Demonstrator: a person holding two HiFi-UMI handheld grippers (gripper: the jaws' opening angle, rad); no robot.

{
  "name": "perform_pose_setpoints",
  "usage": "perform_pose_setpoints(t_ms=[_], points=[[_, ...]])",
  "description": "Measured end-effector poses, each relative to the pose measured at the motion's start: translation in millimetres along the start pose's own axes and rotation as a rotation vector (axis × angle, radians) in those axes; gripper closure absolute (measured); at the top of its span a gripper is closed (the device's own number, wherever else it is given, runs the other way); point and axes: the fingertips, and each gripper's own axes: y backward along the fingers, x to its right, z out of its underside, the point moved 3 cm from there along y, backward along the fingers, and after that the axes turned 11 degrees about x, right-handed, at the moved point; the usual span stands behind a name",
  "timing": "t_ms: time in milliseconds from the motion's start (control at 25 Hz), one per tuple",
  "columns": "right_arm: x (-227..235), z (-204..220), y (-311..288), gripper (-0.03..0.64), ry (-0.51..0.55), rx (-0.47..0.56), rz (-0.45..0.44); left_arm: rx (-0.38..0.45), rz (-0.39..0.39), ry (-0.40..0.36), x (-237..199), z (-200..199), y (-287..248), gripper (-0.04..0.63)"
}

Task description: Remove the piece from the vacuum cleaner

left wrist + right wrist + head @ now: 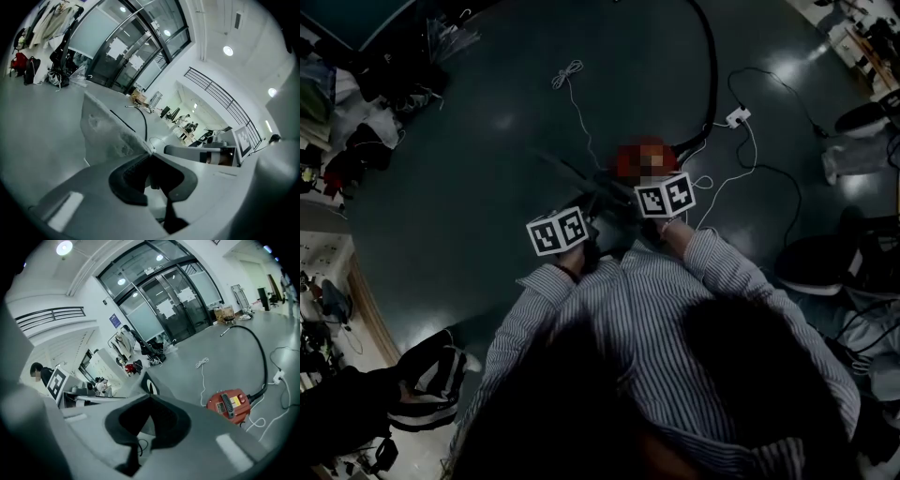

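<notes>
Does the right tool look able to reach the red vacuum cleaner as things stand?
Probably yes. The vacuum cleaner stands on open floor ahead of the right tool, with only loose cables nearby. The tool's jaws are together, so they would need opening first.

Glossy dark floor (487,187), white walls (96,294), tall dark-framed glass doors (173,301) at the far side, round ceiling lights (228,50), railed balcony (220,96), coat rack (123,344) left of the doors
</notes>
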Motion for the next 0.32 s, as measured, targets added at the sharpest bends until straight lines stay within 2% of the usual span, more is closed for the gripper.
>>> perform_pose_setpoints(t_ms=[320], points=[[10.7,6.6,0.6,0.615,-0.001,0.002,-0.013,-0.001,0.003,-0.009,-0.9,8.9,-8.4,0.569]])
